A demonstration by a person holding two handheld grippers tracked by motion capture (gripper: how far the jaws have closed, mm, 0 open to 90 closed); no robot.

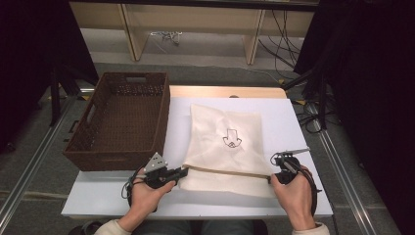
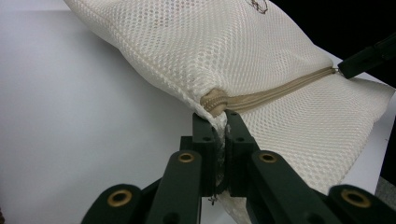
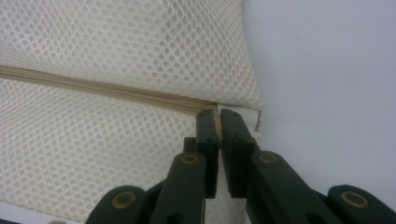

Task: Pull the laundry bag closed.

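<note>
You've got the cream mesh laundry bag (image 1: 222, 142) lying flat on the white table (image 1: 117, 196), right of centre in the high view, with a small dark embroidered emblem (image 1: 232, 139) on its upper panel. A tan zipper (image 1: 227, 171) runs across the lower part of the bag, from left to right in that view, and you're holding it at both ends.

Your left gripper (image 1: 183, 172) sits at the bottom centre-left of the high view, jaws pointing right, pinched tight on the left end of the zipper. In the left gripper view, the two black jaws rise from the bottom and close on the mesh just under the bunched end of the zipper (image 2: 261, 95) — the fabric is squeezed between them, and the bag (image 2: 210, 42) swells up toward the upper middle of the frame. Your other gripper's dark tip shows at the far end of the zipper, at the right edge.

Your right gripper (image 1: 270, 179) is at the lower right of the high view, jaws pointing left, clamped on the right end of the zipper. In the right gripper view, its jaws meet on the zipper's tan end — the tape (image 3: 112, 88) runs off to the left edge, mesh above and below it, bare table (image 3: 327, 70) filling the right side.

The brown woven basket (image 1: 117, 147) stands at the left of the high view, beside the bag, apart from it.
</note>
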